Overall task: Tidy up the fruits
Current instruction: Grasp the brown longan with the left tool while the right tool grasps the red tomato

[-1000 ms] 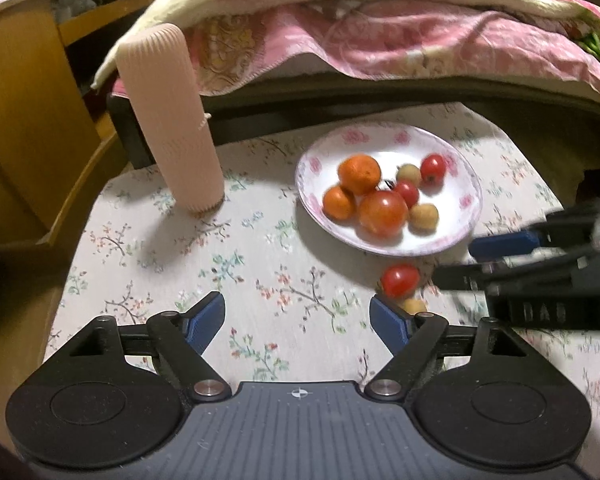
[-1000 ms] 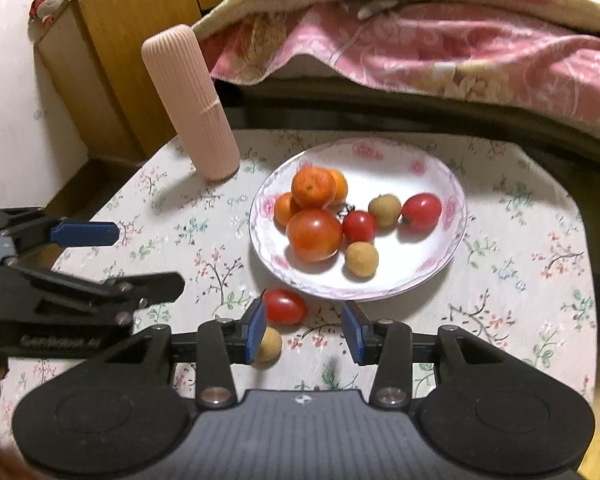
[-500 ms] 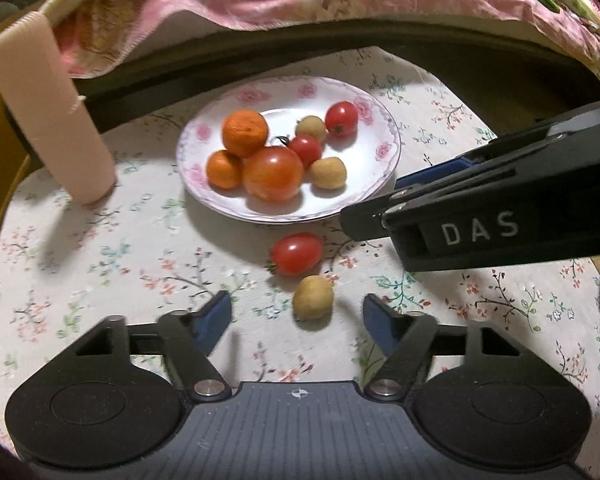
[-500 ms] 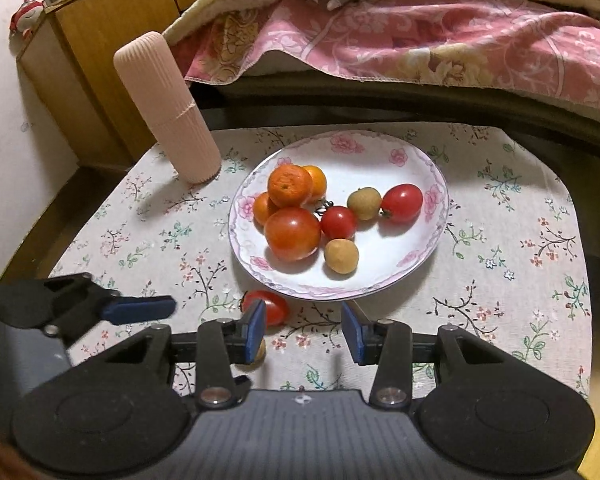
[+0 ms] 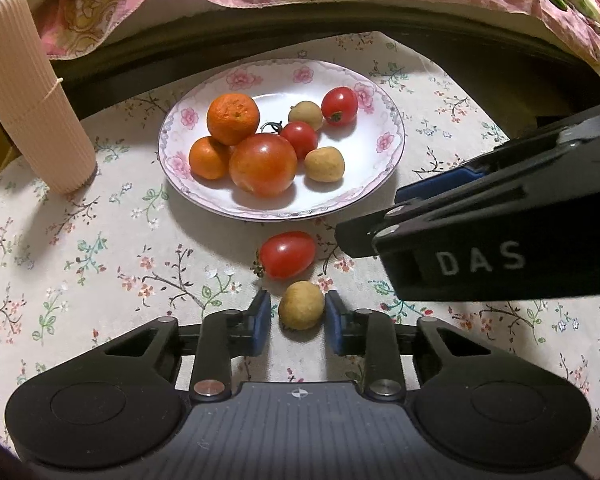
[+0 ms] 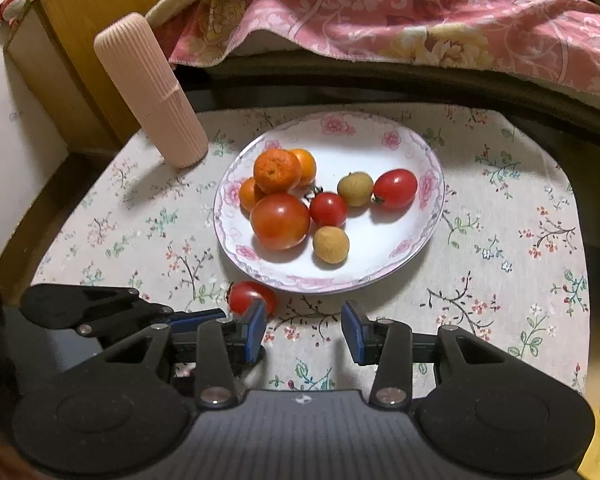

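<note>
Pink floral bedding hangs over the far edge of a low tabletop covered in a pale cloth printed with small flowers. On it sits a white round plate with pink roses on its rim, holding two oranges, a large red tomato, two small red tomatoes and two tan round longans. A ribbed pale-pink cylinder stands upright well off to the left of the plate.

The left gripper is down at the tabletop with its blue pads narrowed around a small tan longan. Slim gaps show on both sides of the fruit, so the pads bracket it closely and I cannot tell that they press it. Just ahead of that gripper, between it and the plate, lies a red oval cherry tomato, apart from the plate's rim.

The right gripper hovers to the right, its pads set wide apart with only cloth between them. From its own view the cherry tomato sits just beyond its left pad, partly hidden by it.
</note>
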Available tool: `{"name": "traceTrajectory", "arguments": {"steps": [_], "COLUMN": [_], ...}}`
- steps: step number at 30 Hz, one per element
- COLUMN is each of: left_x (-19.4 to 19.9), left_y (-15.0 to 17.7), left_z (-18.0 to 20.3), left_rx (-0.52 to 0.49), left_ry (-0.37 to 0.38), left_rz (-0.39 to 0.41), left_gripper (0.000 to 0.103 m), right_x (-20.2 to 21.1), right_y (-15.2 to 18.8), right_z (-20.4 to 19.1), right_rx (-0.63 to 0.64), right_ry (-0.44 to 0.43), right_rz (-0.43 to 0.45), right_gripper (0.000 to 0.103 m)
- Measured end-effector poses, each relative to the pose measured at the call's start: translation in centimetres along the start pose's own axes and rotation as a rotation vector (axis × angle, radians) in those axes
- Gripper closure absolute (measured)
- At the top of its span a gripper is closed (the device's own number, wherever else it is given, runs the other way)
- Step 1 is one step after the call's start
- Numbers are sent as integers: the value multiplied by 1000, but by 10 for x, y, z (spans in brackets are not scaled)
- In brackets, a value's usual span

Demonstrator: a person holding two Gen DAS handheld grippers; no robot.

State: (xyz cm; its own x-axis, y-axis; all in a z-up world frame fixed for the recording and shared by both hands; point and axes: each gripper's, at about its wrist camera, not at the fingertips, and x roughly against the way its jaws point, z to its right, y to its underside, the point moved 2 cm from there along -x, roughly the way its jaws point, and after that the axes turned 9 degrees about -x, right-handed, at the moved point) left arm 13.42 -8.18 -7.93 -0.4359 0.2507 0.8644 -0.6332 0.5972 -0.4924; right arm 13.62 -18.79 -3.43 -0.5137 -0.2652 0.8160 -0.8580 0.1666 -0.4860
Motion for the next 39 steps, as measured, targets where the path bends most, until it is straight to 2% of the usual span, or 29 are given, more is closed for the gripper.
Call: {"name": "traceTrajectory", "arguments": {"steps": [14,20,25,27,30,37,39], "left_x": [11,11,12,12,11,10,10], "left_y": [-1,4,5,6,5,2,1], "left_z": [-18,-24,-31,-33,-32,-28,-24], "left_rx": [42,67,99,109,101,73,57], "left_ry": [-11,12,36,48,47,39,32], "left_rz": [-14,-12,-8,-4,-4,-11,-12], "left_gripper": [71,71,67,68,67,65,62], "right_x": [-25,-37,-47,-55,-56,-43,-37], "right_y": [-4,-10,-13,-14,-14,-5,0], "right_z": [-14,-29,-34,-36,-41,-26,-17], "right_rx": [-81,-43,-63,-69,-34,0,-1], "right_ry": [-22,12,1,22,42,70,85], "right_rz": [-90,-83,-107,-119,-115,-126,-127], "right_gripper": [61,62,62,63,73,74,74]}}
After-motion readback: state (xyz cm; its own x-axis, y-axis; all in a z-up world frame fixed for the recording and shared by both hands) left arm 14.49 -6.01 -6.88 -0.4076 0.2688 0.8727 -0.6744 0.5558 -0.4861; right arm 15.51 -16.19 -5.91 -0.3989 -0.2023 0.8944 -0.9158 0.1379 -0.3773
